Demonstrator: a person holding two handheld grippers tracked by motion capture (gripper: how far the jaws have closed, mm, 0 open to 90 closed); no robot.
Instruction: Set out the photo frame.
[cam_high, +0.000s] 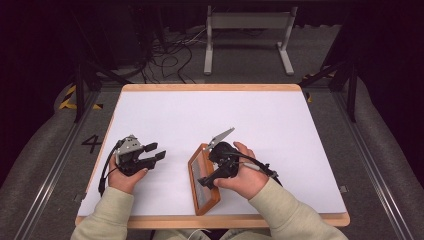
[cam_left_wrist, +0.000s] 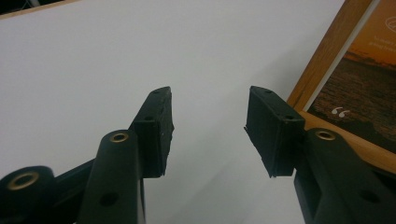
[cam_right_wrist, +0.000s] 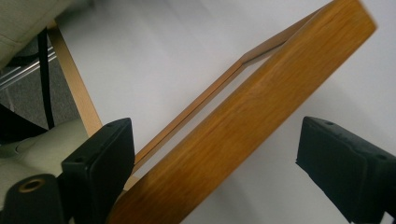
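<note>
Wooden-rimmed white table (cam_high: 165, 107): in the high view we see the flat orange-brown wooden picture frame (cam_high: 199, 197) near its front edge, bare surface all around. The left gripper (cam_high: 150, 154) rests well apart, jaws parted on nothing. The right gripper (cam_high: 207, 181) sits over the frame. The left gripper view shows the frame's corner (cam_left_wrist: 322, 60) just beside. In the right gripper view the jaws stand wide, the frame's edge (cam_right_wrist: 243, 126) between them; we cannot tell contact.

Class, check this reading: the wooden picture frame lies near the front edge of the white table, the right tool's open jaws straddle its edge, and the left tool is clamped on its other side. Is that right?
Not quite. The left tool is open on nothing, beside the picture frame, as the left gripper view shows. The right tool does straddle its edge, jaws open.
</note>
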